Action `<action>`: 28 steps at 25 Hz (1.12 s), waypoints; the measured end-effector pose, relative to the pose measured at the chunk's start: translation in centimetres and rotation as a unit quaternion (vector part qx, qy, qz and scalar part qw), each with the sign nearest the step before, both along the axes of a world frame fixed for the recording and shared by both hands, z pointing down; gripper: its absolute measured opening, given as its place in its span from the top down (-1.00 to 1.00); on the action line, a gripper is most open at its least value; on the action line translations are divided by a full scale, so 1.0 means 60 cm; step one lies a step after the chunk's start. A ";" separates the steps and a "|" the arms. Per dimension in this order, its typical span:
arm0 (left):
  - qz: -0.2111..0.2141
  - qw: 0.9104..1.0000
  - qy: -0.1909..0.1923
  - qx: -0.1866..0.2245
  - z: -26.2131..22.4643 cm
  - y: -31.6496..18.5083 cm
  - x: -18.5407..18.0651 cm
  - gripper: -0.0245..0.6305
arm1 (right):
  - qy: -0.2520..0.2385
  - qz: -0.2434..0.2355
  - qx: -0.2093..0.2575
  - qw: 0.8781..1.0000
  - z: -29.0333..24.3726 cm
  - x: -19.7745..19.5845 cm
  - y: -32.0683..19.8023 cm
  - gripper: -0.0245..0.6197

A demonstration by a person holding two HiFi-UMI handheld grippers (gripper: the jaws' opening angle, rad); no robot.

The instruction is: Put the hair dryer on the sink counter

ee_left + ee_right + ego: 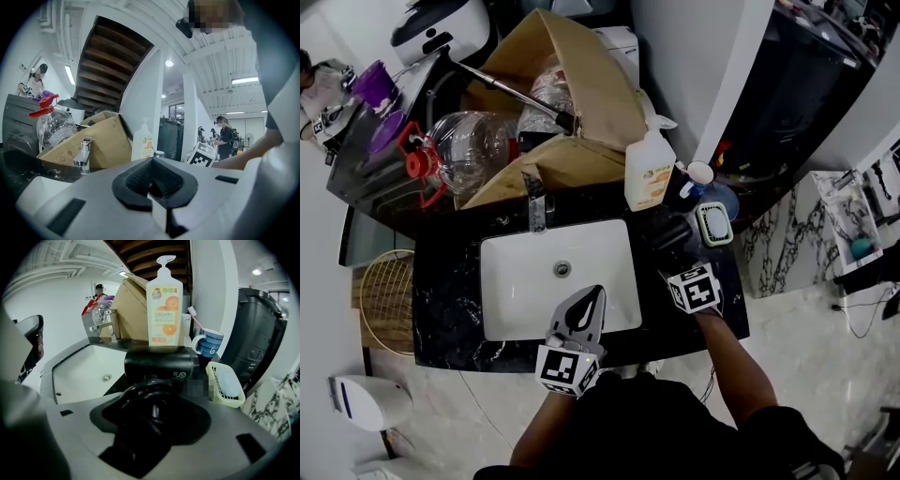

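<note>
The right gripper [150, 414] is closed on the hair dryer [159, 364]; in the right gripper view the dryer's dark handle and coiled cord fill the gap between the jaws, and its black barrel lies crosswise just past the jaw tips, at the centre of the frame. In the head view the hair dryer [667, 234] sits at the right of centre, on the black counter [445, 291] just to the right of the white basin [525, 281]; the right gripper [675, 264] reaches it from the lower right. A pump bottle [164, 296] with an orange label stands right behind the barrel; a blue mug [208, 344] and a pale soap dish [226, 384] lie to its right.

The left gripper [595, 296] hangs over the basin's lower edge, below centre; in its own view the left gripper [157, 180] has its jaws pressed together with nothing between them. The faucet [535, 208] stands above the basin.
</note>
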State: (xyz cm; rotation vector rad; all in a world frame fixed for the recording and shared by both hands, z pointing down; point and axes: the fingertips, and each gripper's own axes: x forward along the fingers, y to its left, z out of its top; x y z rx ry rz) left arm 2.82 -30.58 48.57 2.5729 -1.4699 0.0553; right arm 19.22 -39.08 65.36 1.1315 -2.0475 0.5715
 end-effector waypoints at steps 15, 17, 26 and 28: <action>-0.025 0.999 -0.013 -0.021 0.025 0.018 -0.033 0.94 | -0.004 -0.005 0.018 1.000 -0.007 0.001 0.013 0.11; -0.024 0.999 -0.015 -0.024 0.023 0.019 -0.033 0.94 | -0.009 -0.004 0.032 0.999 -0.029 0.004 0.015 0.11; -0.025 0.999 -0.017 -0.012 0.003 0.013 -0.040 0.94 | -0.043 -0.012 0.156 0.987 -0.206 -0.012 0.011 0.12; -0.026 1.000 -0.016 -0.003 -0.009 0.010 -0.038 0.94 | -0.052 -0.016 0.186 0.981 -0.245 -0.018 0.014 0.12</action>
